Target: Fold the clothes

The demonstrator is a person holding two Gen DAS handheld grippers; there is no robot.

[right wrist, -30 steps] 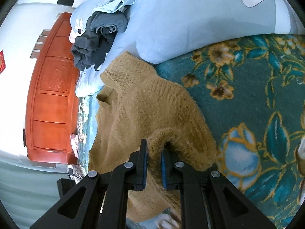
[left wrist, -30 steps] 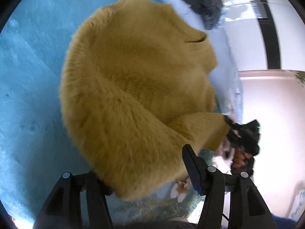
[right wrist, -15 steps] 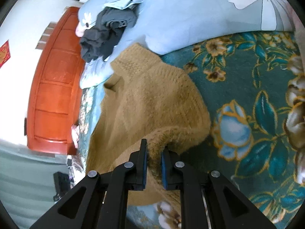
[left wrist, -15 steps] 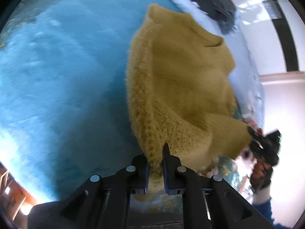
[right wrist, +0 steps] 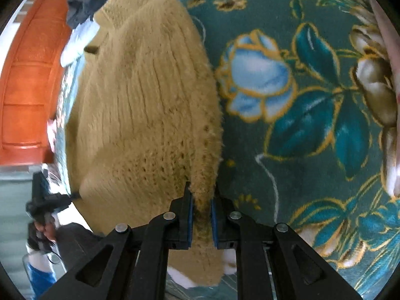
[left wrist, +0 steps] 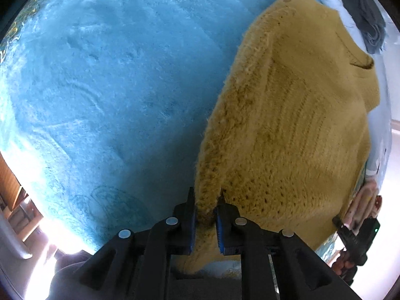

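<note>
A fuzzy mustard-yellow knit sweater [left wrist: 287,125] lies spread on the bed, its neck at the far end. My left gripper [left wrist: 205,200] pinches the sweater's near left edge between its blue pads, and its jaws are opening slightly with the knit still pressed between them. In the right wrist view the sweater [right wrist: 140,105] fills the left half, and my right gripper [right wrist: 201,190] is shut on its near right edge. Each gripper shows in the other's view: the right one [left wrist: 357,235] at lower right, the left one [right wrist: 47,200] at lower left, held by a hand.
A plush blue blanket [left wrist: 100,87] lies left of the sweater, a teal floral blanket [right wrist: 300,100] to its right. Dark clothes [right wrist: 82,2] are piled on pale blue bedding [right wrist: 75,47] beyond the neck. An orange wooden headboard [right wrist: 27,75] stands at the far left.
My left gripper went from open to clamped on the sweater's edge. Both grippers moved down and apart, so the bunched sweater now lies stretched out flatter between them.
</note>
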